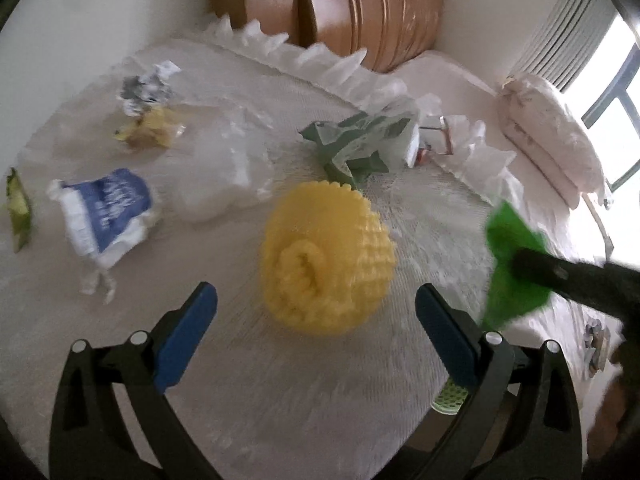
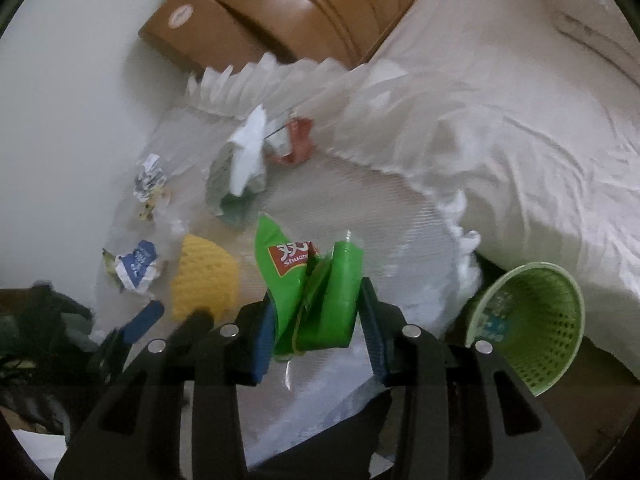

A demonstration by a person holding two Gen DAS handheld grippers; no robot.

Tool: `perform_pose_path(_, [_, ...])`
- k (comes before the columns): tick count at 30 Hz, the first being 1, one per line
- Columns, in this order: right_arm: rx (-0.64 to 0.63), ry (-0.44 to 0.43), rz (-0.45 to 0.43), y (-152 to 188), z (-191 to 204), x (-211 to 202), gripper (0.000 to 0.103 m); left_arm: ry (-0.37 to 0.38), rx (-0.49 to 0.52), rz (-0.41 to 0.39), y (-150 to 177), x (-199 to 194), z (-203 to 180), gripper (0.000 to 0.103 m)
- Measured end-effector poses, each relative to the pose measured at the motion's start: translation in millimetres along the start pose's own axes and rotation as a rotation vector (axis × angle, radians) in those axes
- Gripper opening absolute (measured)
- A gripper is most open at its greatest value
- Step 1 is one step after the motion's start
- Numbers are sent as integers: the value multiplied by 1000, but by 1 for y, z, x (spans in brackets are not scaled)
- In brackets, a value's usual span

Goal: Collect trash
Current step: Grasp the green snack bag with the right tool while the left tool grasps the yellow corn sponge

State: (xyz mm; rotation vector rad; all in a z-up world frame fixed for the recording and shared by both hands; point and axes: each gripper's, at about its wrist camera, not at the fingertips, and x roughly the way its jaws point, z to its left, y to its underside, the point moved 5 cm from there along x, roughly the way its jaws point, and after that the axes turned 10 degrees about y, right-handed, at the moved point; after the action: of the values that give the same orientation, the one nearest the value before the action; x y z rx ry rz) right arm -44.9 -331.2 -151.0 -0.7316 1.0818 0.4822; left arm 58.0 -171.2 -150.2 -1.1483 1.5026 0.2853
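a round table [image 1: 328, 400] is covered by a white woven cloth with a ribbed, lacy texture and a pleated frill at the rim. trash is scattered on it: a yellow foam net sleeve [image 1: 326, 258], bumpy and rolled into a tube; a crumpled blue-and-white paper wrapper [image 1: 106, 210]; a crushed dark green carton [image 1: 352, 148]; a clear crinkled plastic bag [image 1: 224, 164], blurred; a ball of grey printed paper [image 1: 146, 88] touching a yellow scrap [image 1: 154, 130].

the left gripper [image 1: 316, 334] is seen with its blue pads spread wide above the foam sleeve, which lies between and just ahead of them; nothing is pinched.

the right gripper [image 2: 318, 324] is seen with its blue pads pressed onto a glossy bright green snack wrapper [image 2: 316, 284], folded and creased, with a red label. the wrapper is lifted clear of the cloth, near the table's edge.

a light green perforated plastic basket [image 2: 536, 320] is seen below the table beside a white-sheeted bed [image 2: 520, 120]. a wooden headboard [image 2: 288, 12] is visible behind.
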Motion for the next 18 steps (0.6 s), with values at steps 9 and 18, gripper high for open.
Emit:
perform_pose_path(9, [0, -11, -23, 8, -24, -7, 39, 53, -93, 22, -3, 12, 0, 52])
perform_pose_path(18, [-60, -10, -44, 14, -18, -16, 39, 40, -61, -16, 19, -29, -7, 40])
